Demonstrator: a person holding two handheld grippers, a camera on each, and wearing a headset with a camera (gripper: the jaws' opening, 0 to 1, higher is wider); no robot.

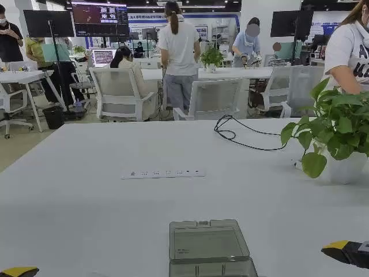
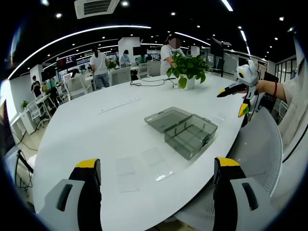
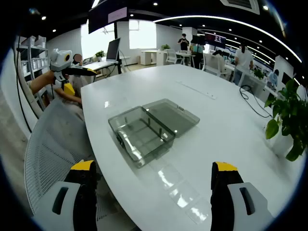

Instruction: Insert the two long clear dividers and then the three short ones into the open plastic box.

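Hovering off table point(image 2: 96, 130) edge, left tool point(image 2: 156, 162) and right tool point(image 3: 153, 166) both spread, empty; open box point(image 2: 182, 127) ahead, dividers point(image 2: 126, 168) nearer.

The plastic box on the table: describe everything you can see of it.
The plastic box is smoky grey and translucent, rectangular with rounded corners. It stands open: the hinged lid lies flat back on the white table, joined to the deeper base, which holds no dividers. It rests near the table's edge, touching only the table; clear dividers lie apart beside it.
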